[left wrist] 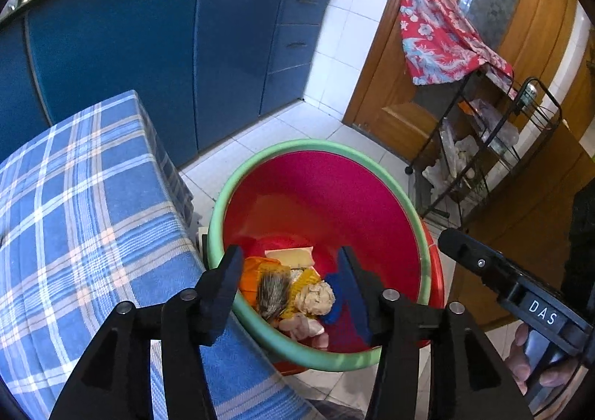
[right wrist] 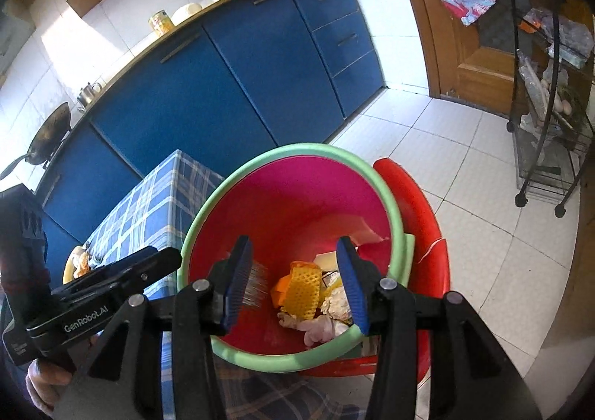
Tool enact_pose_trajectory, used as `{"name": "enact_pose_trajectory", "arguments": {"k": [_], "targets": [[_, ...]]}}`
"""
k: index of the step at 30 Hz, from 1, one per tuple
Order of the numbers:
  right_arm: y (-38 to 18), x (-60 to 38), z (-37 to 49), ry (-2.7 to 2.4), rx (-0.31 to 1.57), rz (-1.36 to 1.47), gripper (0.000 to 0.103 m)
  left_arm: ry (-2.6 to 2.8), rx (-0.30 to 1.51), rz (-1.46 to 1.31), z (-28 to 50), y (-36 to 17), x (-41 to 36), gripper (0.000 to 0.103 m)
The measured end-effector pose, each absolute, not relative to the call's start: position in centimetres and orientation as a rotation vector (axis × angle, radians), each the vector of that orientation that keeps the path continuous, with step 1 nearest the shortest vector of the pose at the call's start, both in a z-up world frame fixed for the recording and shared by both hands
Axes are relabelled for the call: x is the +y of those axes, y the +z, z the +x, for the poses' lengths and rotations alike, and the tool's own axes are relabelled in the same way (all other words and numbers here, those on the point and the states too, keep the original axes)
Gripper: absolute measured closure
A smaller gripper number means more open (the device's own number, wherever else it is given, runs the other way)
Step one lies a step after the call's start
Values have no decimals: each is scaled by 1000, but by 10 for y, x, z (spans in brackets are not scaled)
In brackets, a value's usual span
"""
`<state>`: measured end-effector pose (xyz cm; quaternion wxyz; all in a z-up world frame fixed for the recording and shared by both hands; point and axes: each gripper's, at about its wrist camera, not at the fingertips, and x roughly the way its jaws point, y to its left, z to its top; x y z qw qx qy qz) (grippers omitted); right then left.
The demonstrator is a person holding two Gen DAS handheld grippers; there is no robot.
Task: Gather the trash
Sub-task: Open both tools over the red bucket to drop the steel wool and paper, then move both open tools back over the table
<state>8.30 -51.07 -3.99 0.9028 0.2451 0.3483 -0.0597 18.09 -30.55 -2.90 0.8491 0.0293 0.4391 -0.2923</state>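
left wrist: left tool (left wrist: 290,271) released, empty, over green rim of red bin (left wrist: 319,148); trash (left wrist: 293,293) at bin bottom; desk (left wrist: 74,215) edge touches bin | right wrist: right tool (right wrist: 293,286) released, empty above bin (right wrist: 260,167); tiled floor (right wrist: 465,196) open beside it

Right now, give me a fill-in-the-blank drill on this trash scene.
1. The red bin has a rim coloured ____.
2. The cloth on the table beside the bin is blue ____.
3. Both the left tongs and the right tongs hover over the bin with jaws ____.
4. The yellow mesh lies ____ the bin.

Missing: green; plaid; open; inside
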Motion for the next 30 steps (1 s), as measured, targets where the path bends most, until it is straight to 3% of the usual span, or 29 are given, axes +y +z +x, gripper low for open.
{"name": "enact_pose_trajectory", "arguments": {"k": [30], "targets": [[44,-419,46,77,651,304,54,-404,800,-78,137,41,-171,48]]}}
